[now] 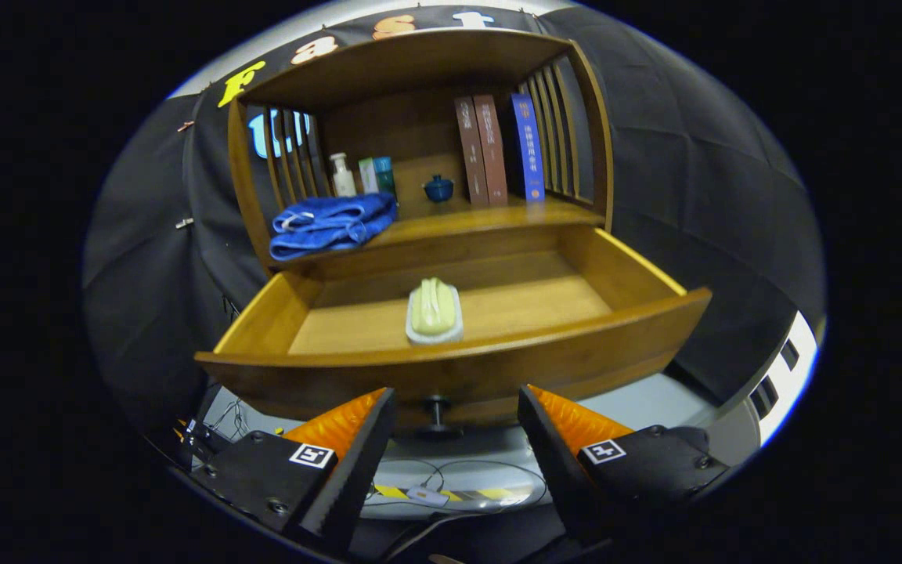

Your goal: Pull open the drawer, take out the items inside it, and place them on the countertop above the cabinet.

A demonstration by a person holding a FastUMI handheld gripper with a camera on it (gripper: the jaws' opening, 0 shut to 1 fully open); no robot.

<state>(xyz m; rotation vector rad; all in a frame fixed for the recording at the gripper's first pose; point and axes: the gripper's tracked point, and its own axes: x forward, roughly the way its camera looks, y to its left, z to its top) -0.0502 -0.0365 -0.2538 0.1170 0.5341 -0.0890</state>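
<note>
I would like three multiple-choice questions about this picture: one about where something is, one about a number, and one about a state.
1. Where is the pale yellow-green item on its white dish?
A. On the countertop beside the towel
B. Inside the open drawer, near its front wall
C. Between the gripper fingers

2. How many books stand upright on the countertop?
A. One
B. Three
C. Five

3. What is the state of the gripper?
A. Open, holding nothing
B. Shut on the drawer knob
C. Shut on the blue towel

Answers:
1. B: the dish lies on the floor of the drawer, just behind its front wall.
2. B: two brown books and one blue book stand side by side.
3. A: the fingers are spread apart, with the knob in the gap, untouched.
</note>
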